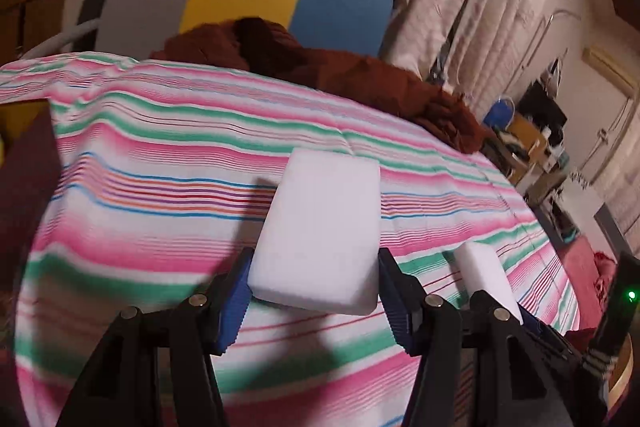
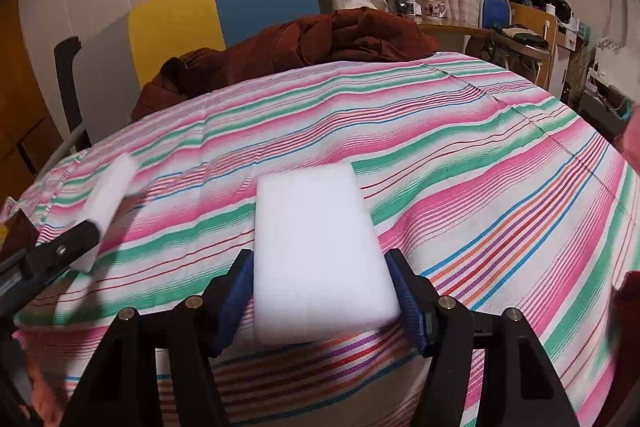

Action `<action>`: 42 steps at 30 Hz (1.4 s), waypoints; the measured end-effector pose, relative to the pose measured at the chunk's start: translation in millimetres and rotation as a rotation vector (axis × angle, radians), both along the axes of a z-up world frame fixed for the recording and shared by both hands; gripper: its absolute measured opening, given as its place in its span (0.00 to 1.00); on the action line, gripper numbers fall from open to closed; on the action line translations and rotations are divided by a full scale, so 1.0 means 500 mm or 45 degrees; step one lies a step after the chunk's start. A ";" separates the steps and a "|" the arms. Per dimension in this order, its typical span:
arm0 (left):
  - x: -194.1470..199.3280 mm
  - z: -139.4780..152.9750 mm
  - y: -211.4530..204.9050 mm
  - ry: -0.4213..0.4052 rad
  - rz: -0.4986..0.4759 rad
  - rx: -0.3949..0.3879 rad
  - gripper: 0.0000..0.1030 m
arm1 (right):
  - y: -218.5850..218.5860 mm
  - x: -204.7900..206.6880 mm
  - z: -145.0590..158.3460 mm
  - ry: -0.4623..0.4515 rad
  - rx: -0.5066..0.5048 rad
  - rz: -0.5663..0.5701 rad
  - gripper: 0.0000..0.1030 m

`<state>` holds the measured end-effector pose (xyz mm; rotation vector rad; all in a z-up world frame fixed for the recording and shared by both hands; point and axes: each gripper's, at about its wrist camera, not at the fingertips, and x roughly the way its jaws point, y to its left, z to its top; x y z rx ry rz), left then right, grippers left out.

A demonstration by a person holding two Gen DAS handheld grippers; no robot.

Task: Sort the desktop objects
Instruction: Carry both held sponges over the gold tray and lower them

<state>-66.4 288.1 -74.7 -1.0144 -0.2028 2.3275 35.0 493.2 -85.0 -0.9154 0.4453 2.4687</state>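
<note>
Near, lower centre of each wrist view: we hold one white foam block per claw. The left gripper (image 1: 314, 291) stands half open with its blue pads pressed on the left block (image 1: 320, 227), lifted clear so its shadow falls on the cloth. The right gripper (image 2: 324, 297) clamps the right block (image 2: 320, 259) likewise, probably keeping both free for sorting. Mid-frame, the striped tablecloth (image 2: 460, 155) lies bare. Far, upper centre: a rust-brown cloth heap (image 2: 304, 43) before a yellow-and-blue chair back (image 2: 216, 7).
</note>
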 end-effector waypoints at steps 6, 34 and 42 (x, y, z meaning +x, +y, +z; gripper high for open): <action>0.022 -0.005 -0.035 -0.002 0.018 -0.009 0.58 | -0.019 0.018 0.005 0.081 -0.055 0.045 0.60; 0.217 -0.011 -0.170 0.294 0.005 -0.126 0.59 | -0.250 0.029 0.024 0.191 -0.027 0.237 0.59; 0.243 0.027 -0.198 0.297 -0.026 -0.054 0.59 | -0.300 0.039 0.056 0.208 -0.061 0.308 0.59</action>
